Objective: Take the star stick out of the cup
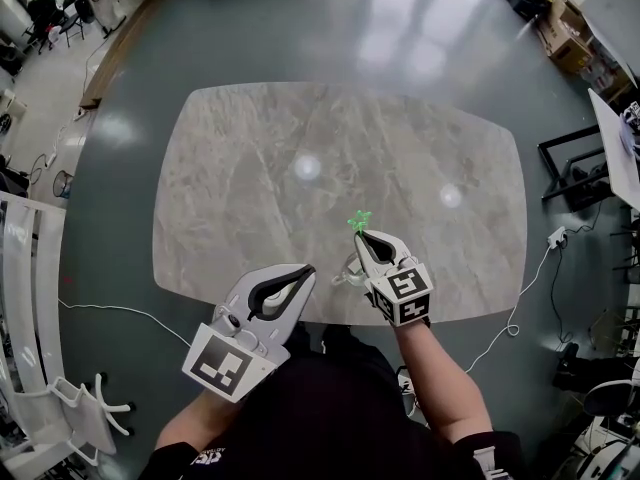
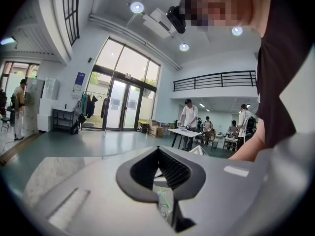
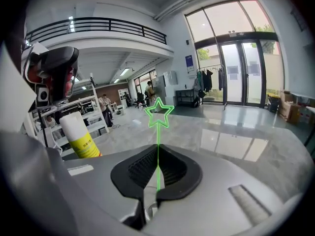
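Right tool (image 3: 158, 149) pinching the star stick (image 3: 158, 135), centre frame; left tool (image 1: 306, 271) pressed together. A slanted pull may topple the cup (image 1: 346, 270).

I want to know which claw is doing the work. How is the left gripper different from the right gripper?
The right gripper is shut on the green star stick; the left gripper is shut on nothing. The right gripper is above the clear cup; the left gripper is beside it, at the table's near edge. Both are pale grey with black pads and a marker cube.
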`<state>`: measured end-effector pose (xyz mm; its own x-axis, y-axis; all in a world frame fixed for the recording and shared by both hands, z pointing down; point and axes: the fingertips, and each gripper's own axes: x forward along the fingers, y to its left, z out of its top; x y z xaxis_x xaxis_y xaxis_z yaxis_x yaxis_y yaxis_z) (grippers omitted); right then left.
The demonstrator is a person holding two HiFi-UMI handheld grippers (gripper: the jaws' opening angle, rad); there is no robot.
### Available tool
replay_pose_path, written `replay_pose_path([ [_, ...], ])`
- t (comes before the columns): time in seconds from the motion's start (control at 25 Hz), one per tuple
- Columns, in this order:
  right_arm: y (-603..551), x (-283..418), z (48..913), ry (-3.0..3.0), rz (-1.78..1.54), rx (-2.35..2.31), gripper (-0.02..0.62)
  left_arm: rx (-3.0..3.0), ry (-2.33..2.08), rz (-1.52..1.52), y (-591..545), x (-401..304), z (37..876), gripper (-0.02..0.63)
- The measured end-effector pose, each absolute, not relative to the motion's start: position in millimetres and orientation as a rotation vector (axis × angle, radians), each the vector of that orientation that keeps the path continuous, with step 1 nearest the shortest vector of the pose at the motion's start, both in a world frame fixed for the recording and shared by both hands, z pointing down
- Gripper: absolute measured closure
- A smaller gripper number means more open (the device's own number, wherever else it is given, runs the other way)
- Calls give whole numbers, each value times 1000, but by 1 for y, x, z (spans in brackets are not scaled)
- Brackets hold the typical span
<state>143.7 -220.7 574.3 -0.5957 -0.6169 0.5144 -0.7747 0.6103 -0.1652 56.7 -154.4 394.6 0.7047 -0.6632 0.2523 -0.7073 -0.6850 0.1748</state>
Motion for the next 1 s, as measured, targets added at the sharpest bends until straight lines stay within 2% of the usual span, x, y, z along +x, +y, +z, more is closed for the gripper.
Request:
replay_pose_path([
  [0.56,-207,187,456,-2540,329,1231,575,2751,-1044,187,-149,77,369,604],
  [1.0,-192,218,507,-2423,449,1250,575,2742,-1008,228,-150,96,371,604],
])
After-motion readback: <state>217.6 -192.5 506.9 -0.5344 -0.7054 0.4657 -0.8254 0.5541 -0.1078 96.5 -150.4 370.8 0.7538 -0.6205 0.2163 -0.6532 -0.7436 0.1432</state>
